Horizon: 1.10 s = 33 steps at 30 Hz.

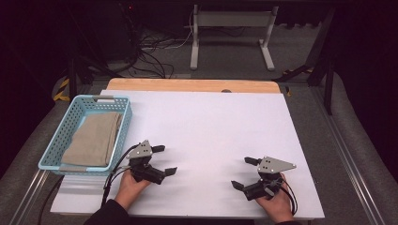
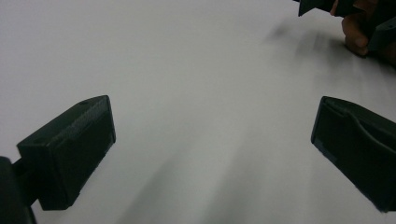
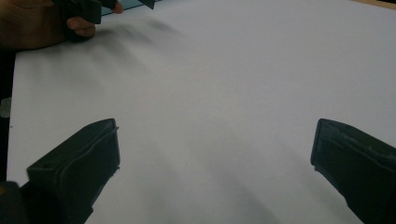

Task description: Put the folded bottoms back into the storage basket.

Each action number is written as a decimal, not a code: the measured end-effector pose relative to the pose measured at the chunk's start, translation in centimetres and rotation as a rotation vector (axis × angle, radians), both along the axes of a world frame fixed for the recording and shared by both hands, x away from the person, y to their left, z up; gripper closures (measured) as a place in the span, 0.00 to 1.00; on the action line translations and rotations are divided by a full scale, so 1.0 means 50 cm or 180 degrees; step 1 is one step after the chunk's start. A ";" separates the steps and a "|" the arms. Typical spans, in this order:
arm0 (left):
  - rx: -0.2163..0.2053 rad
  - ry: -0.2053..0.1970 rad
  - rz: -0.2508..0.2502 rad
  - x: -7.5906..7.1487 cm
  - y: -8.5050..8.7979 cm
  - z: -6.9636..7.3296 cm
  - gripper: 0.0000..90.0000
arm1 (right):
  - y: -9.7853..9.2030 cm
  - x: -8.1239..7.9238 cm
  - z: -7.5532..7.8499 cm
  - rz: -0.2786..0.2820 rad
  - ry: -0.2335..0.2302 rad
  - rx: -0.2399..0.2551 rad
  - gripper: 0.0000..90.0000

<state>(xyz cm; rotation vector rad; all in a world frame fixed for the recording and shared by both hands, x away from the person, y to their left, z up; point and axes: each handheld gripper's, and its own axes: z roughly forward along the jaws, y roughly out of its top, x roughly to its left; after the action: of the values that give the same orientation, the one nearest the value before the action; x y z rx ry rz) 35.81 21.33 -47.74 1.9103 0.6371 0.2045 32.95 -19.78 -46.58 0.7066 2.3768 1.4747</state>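
Folded cloth [image 1: 94, 138] in basket [image 1: 123, 123], just left of released left hand-held gripper [image 1: 164, 160].

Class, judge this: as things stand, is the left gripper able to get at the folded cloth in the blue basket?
Probably yes: the left gripper is open beside the basket, and the cloth lies uncovered, with only the basket's low wall between.

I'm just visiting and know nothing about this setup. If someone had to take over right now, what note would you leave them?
Left gripper: jaws wide open, nothing between them, low over the white sheet beside the basket.
Right gripper: jaws wide open, empty, resting near the sheet's front right.
Folded beige cloth: lying flat inside the light blue basket at the table's left.
Done, as it looks: cloth is in the basket and neither gripper holds anything.
Left: probably nothing with this cloth; check whether another item is due.
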 end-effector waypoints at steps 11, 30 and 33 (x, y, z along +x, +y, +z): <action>0.0074 -0.0009 0.0017 0.001 -0.005 0.000 0.00 | 0.001 0.001 -0.001 0.0003 0.0004 -0.0014 0.02; 0.0082 0.0028 0.0008 0.000 -0.008 0.001 0.00 | 0.001 0.001 -0.002 -0.0005 0.0008 -0.0017 0.02; 0.0079 0.0031 0.0011 -0.001 -0.008 0.002 0.00 | 0.001 0.001 -0.002 -0.0007 0.0009 -0.0015 0.02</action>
<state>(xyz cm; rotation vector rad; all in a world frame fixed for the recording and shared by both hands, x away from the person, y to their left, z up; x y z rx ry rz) 35.77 20.94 -47.66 1.9350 0.6473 0.2062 33.00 -19.72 -46.66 0.7106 2.3799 1.4678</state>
